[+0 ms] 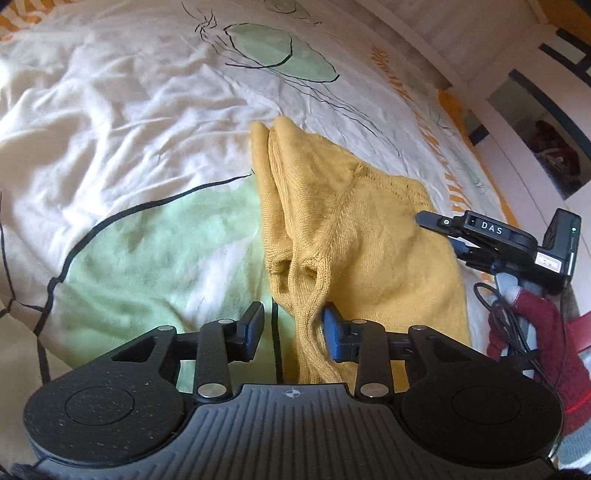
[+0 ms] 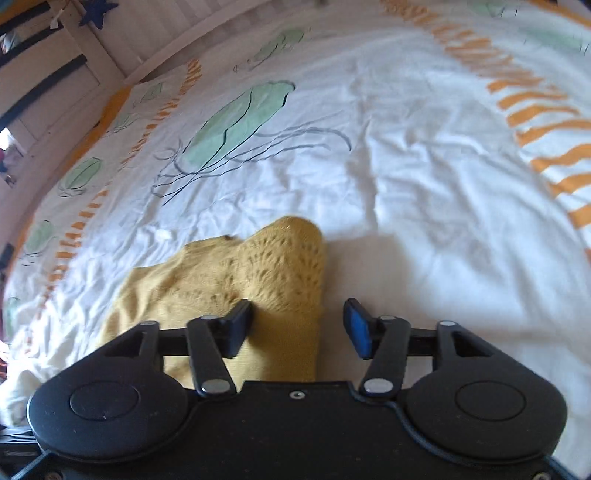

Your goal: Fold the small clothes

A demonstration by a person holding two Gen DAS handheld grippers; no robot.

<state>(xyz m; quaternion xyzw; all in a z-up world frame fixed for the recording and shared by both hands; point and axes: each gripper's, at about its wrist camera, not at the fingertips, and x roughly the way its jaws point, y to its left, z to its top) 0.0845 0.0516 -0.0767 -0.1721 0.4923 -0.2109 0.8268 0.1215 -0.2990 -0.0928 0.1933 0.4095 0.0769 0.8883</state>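
We see a yellow knitted sweater (image 1: 354, 229) lying bunched on a white bedspread (image 1: 110, 122) printed with green jellyfish shapes and orange stripes.

From the left wrist view, the left gripper (image 1: 293, 328) points down at the near edge of the sweater. Its jaws stand partly apart. A narrow ribbed strip of the knit hangs down between them, lying against the right-hand blue pad, while the left-hand pad is clear of the cloth, so nothing is pinched. Only this view shows the other tool: the right gripper (image 1: 428, 219) reaches in from the right over the far side of the sweater, held by a hand in a dark red glove (image 1: 532, 332), with a black cable trailing beside it. From this side angle we cannot tell how wide its jaws are.

The right wrist view settles that: the right gripper (image 2: 299, 325) has its jaws wide apart. The left-hand finger (image 2: 238, 328) rests against the lacy patterned part of the sweater (image 2: 258, 280), and the right-hand finger sits over bare bedspread (image 2: 424, 184), apart from the cloth. This view also shows white slatted woodwork (image 2: 122, 33) beyond the bed.
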